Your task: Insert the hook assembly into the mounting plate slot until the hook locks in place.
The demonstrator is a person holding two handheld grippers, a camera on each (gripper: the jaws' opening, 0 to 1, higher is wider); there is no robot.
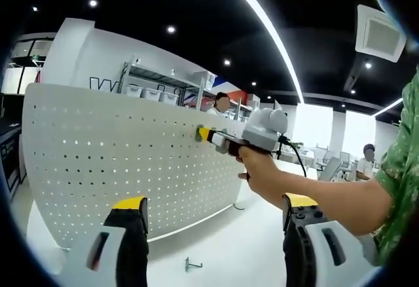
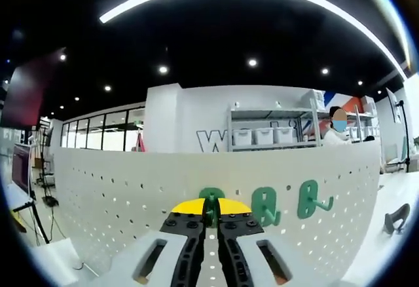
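Observation:
A white pegboard mounting plate (image 1: 118, 162) stands upright on the table. In the left gripper view the right gripper (image 1: 204, 134), held by a hand, presses a green hook (image 1: 198, 133) against the plate's upper right part. My left gripper (image 1: 215, 202) hangs open in front of the plate, holding nothing. In the right gripper view the right gripper (image 2: 211, 213) is shut on the green hook (image 2: 210, 198), right at the plate (image 2: 118, 195). Two more green hooks (image 2: 265, 206) (image 2: 311, 200) hang on the plate just to its right.
A small metal hook (image 1: 190, 264) lies loose on the white table (image 1: 249, 234) below the plate. A dark hook-like part (image 2: 396, 220) sits on the table at far right. Shelves with bins (image 2: 265, 136) and people stand behind.

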